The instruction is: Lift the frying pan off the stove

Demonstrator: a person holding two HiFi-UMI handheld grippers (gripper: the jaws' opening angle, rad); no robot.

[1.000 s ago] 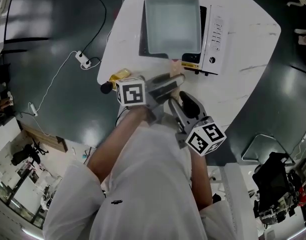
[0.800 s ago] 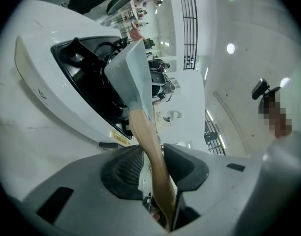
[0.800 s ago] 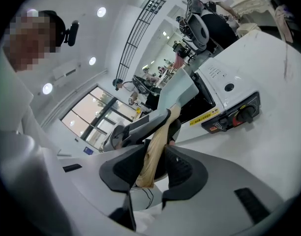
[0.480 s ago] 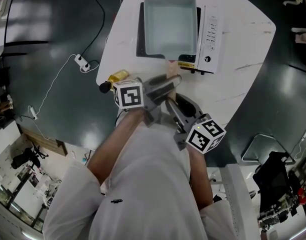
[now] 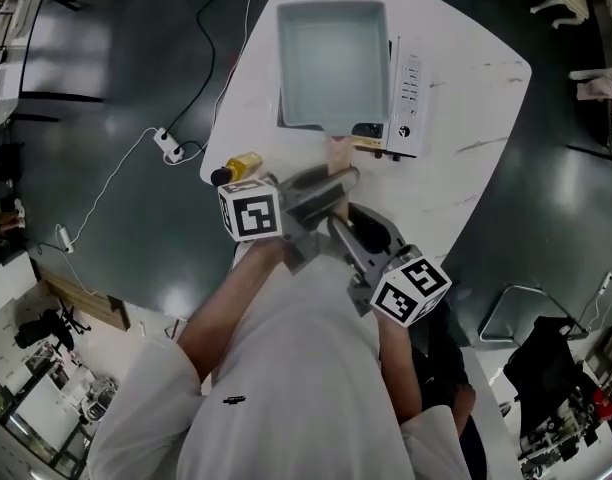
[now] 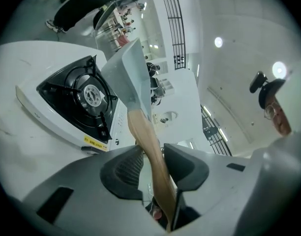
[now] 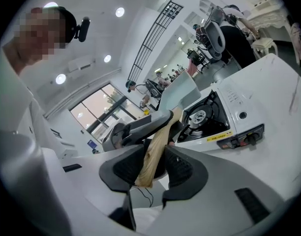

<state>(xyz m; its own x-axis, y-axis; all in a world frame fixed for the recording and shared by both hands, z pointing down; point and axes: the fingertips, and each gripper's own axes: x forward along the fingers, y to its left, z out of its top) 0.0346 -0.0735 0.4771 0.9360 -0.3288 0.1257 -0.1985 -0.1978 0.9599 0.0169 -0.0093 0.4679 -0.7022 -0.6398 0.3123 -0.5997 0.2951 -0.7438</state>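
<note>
The square grey frying pan point(image 5: 329, 63) with a wooden handle point(image 5: 338, 153) hovers over the white gas stove point(image 5: 404, 93). In the left gripper view the pan point(image 6: 126, 73) is tilted up, clear of the black burner point(image 6: 86, 95). My left gripper point(image 5: 326, 180) is shut on the handle point(image 6: 149, 146) partway along it. My right gripper point(image 5: 354, 226) has the handle's end point(image 7: 153, 159) between its pads, which touch it while the jaws are opening slightly. The left gripper point(image 7: 140, 127) shows just ahead in the right gripper view.
The stove stands on a white marble-look table point(image 5: 466, 58). A yellow bottle with a black cap point(image 5: 236, 166) lies near the table's edge, left of my left gripper. A power strip and cables point(image 5: 167, 120) lie on the dark floor.
The pan looks larger and now hides the stove's black top that showed along its left side. Both grippers stay on the handle and have shifted slightly.
</note>
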